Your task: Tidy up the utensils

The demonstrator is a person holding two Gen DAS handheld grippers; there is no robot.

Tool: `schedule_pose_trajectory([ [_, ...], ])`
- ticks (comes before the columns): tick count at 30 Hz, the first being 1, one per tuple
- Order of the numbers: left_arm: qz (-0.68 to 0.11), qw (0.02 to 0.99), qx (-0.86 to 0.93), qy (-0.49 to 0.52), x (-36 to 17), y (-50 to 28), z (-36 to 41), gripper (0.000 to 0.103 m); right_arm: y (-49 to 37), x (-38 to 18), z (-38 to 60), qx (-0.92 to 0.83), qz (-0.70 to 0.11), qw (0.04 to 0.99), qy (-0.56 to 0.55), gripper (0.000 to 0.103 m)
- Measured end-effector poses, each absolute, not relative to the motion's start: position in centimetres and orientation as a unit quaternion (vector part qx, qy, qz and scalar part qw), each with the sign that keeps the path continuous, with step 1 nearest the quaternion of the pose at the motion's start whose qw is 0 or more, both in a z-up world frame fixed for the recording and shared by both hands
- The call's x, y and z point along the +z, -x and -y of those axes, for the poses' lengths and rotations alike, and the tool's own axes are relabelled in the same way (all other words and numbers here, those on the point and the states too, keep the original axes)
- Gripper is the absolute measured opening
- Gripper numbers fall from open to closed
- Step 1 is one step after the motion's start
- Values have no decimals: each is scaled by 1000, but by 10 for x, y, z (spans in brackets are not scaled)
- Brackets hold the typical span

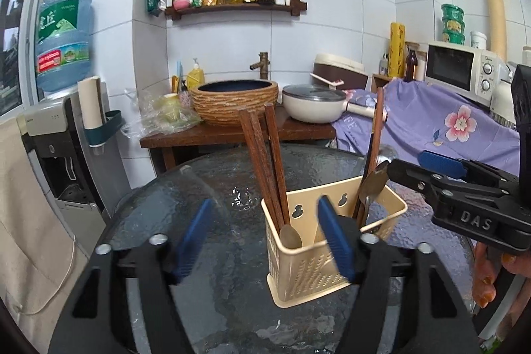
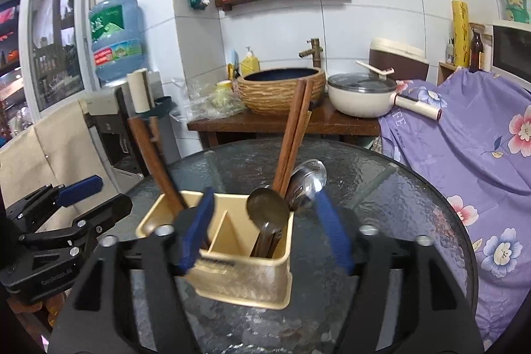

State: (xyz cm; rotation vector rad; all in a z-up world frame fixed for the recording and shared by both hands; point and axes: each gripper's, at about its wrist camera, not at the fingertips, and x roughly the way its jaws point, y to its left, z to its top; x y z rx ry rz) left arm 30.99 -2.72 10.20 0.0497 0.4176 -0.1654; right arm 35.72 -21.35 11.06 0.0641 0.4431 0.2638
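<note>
A round glass table [image 1: 205, 188] bears a beige utensil holder [image 1: 308, 267].

Beyond the hand-held gripper, a woven-sided basin [image 1: 235, 100] sits on a wooden stand [image 1: 232, 135] under a brass tap [image 1: 260, 63]. Just right of it rests a lidded cream pan [image 1: 313, 103]. Far left stands a water dispenser [image 1: 61, 135]; far right, a white microwave [image 1: 461, 70] above purple floral cloth [image 1: 431, 125].

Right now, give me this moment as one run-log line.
left gripper: jaws open, empty | right gripper: jaws open, empty | utensil holder: upright on glass table | chopsticks, spoons: inside
</note>
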Motion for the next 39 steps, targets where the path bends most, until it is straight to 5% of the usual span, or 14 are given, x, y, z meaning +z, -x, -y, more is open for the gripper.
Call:
schedule_pose_trajectory([
  [3,-172,982,-73,-25,101,-279,22,97,-316,109,208,133,-190,973,-10,89],
  [6,-143,986,-79,-20,92,-246,18,97,-270,98,204,127,-156,979,4,97],
  [20,-154,988,-25,-2,32,-126,-7,97,-118,33,220,49,-141,988,25,97],
  [39,-162,986,-49,-2,27,-54,-10,97,-43,34,211,90,-135,987,15,97],
])
